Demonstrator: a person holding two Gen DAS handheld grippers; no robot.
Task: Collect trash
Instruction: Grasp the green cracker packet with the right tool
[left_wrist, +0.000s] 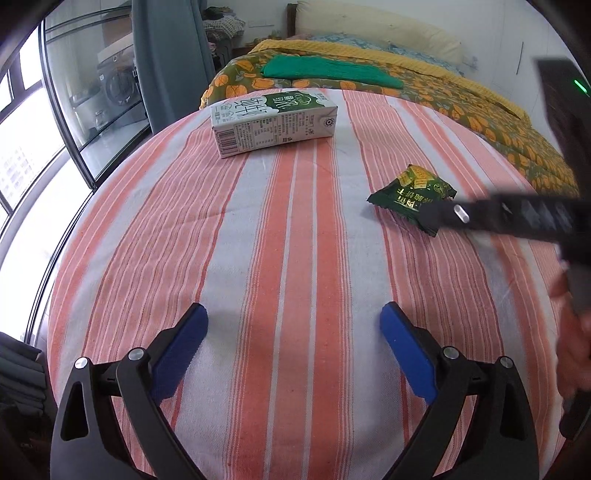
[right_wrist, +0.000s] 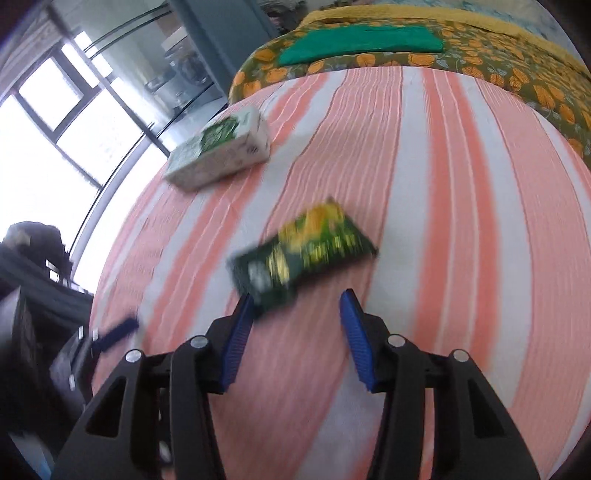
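A white and green milk carton lies on its side on the striped bedsheet; it also shows in the right wrist view. A dark green snack wrapper lies to the right of it, blurred in the right wrist view. My left gripper is open and empty, low over the sheet, well short of the carton. My right gripper is open, its fingertips just short of the wrapper's near edge; it also shows in the left wrist view, partly covering the wrapper.
A floral quilt with a folded green cloth lies beyond the striped sheet. A glass door and window stand at the left. Dark furniture sits by the bed's left edge.
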